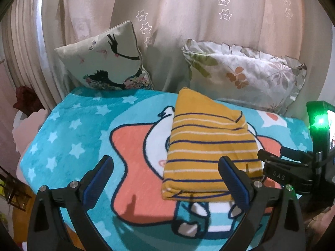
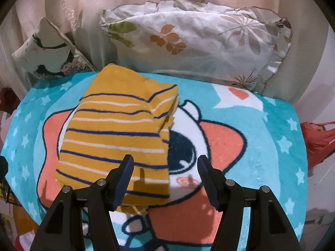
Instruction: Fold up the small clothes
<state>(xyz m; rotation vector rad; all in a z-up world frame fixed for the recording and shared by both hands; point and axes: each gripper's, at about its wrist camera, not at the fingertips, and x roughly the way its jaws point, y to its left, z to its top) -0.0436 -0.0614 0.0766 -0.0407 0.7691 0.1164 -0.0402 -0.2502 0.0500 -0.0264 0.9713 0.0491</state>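
Both claws, left gripper [image 1: 165, 174] and right gripper [image 2: 165, 172], spread, empty | striped yellow garment [image 1: 209, 144] lay folded | snagging finger could unfold it

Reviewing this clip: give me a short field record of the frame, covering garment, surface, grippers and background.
garment: yellow striped garment, folded into a compact stack, lying flat
surface: turquoise cartoon blanket with stars
left gripper: open, nothing between its fingers, garment's near left corner ahead of it
right gripper: open, holds nothing, over the garment's near right corner
background: floral pillow and a printed cushion against a curtain
fold status: appears done
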